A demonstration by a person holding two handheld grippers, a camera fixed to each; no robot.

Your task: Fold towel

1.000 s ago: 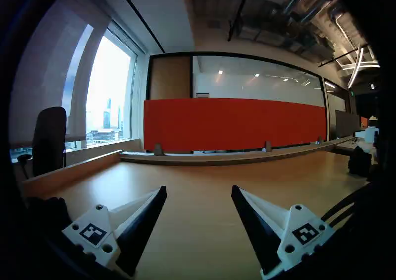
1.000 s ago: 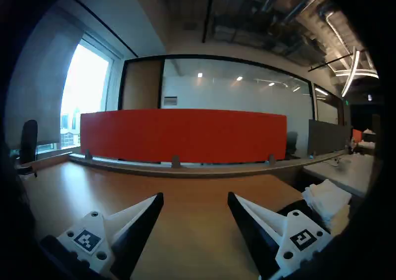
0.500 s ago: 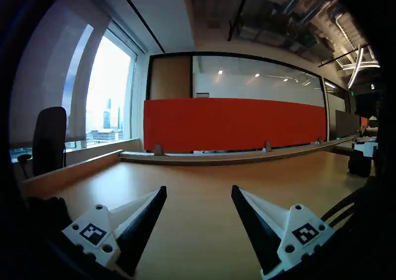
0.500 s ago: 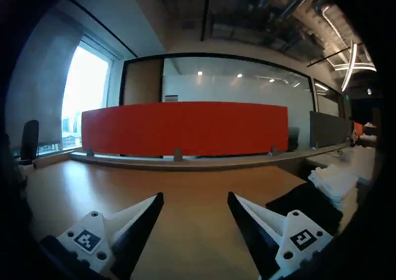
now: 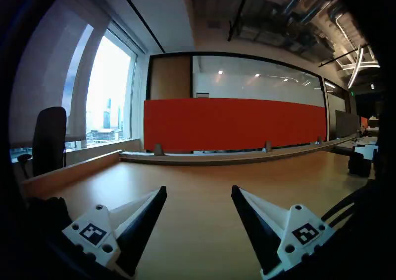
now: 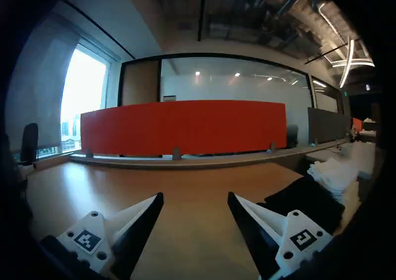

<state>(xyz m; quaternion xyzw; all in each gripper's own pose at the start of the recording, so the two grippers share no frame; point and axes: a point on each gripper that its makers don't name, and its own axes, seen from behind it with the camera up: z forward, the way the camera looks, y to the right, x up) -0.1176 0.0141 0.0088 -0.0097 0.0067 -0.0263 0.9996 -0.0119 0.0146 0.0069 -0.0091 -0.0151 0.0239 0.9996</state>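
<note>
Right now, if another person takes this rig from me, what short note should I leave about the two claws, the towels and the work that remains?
Left claw: open, holding nothing, low over the bare wooden desk.
Right claw: open, holding nothing, also over the desk.
Things: in the right gripper view, a black cloth lies on the desk ahead and to the right of the right claw. A stack of white towels sits just beyond it.
Done: nothing yet. No towel is gripped or spread out.
Left: probably reach right, take a towel, lay it flat on the desk and fold it.
</note>
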